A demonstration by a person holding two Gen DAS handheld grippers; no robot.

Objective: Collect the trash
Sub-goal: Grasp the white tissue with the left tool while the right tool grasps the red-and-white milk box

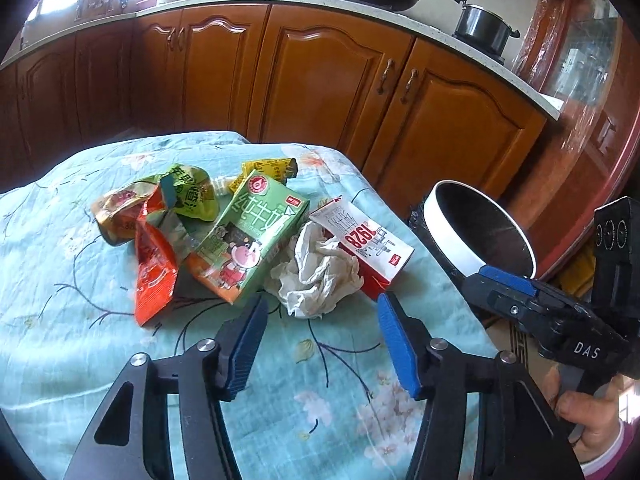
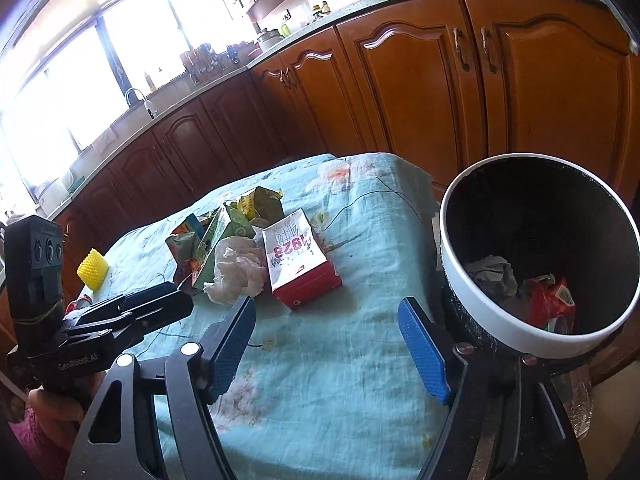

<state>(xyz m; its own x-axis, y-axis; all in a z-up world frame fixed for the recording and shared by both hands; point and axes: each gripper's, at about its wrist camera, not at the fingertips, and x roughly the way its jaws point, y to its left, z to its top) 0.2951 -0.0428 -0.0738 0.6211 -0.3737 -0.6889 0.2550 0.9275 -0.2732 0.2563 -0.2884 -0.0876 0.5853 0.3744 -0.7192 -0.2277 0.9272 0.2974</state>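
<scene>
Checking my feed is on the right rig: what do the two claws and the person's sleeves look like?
Both claws, left claw and right claw, have black angular linkages with silver pivot pins and ribbed blue pads. White lettering marks each body: "DAS" on the right, "GenRobot.AI" on the left. Sleeves are pink.

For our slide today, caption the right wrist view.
Open hand-held gripper faces crumpled white tissue and red-and-white carton beside white-rimmed black bin.

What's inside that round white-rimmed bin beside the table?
The white-rimmed, dark-lined bin already holds a crumpled grey-white tissue and a red snack wrapper. Its near wall hides the rest of the bottom, so anything lying there cannot be seen.
</scene>
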